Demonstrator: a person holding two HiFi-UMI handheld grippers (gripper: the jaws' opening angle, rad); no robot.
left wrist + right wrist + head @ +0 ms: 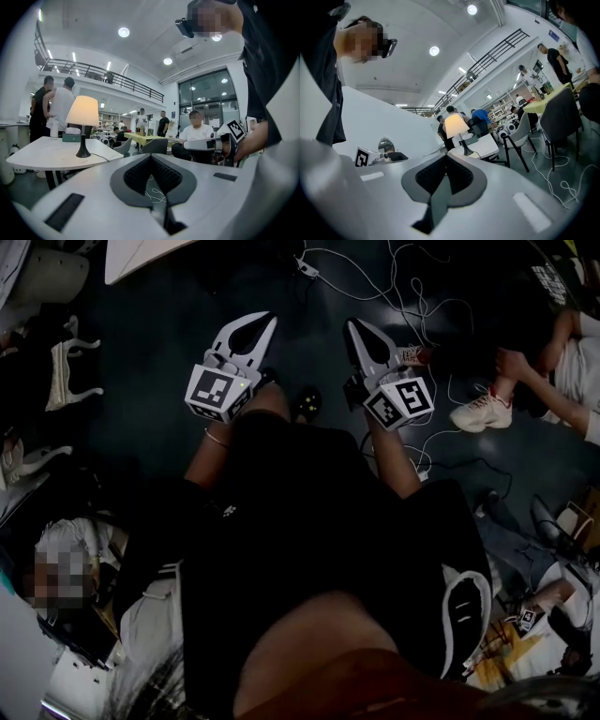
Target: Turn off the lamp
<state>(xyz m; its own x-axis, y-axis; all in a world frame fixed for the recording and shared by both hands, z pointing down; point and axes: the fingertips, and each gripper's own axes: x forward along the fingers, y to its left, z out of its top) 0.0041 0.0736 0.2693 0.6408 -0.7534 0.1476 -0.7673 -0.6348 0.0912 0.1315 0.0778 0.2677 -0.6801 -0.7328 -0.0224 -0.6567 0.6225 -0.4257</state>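
Closed jaws on both grippers, ribbed dark pads meeting at the tips, nothing held: left gripper [151, 157] and right gripper [445, 157] alike, side by side over the dark floor [150, 352] in the head view. Pale, smooth, hard-looking plastic shells around those pads.

Further out, well apart from both, the lamp [83, 111], lit and upright on a white desk [37, 159] with a smooth matte top and a rounded edge. Tapered shade glowing warm, thin dark stem, small flared dark base; thin cord [102, 156] trailing from that base across the desktop. No switch visible from this far off.

Likely trouble:
- Loose white cables [307, 267] on the floor, easy to catch underfoot on the way over.
- A top-heavy shape on a narrow foot, probably quick to tip or slide under a hard sideways push from closed tips.
- A snag on the cord, dragging the base along.
- Small teal box [71, 137] just beside the lamp, liable to a knock as well.
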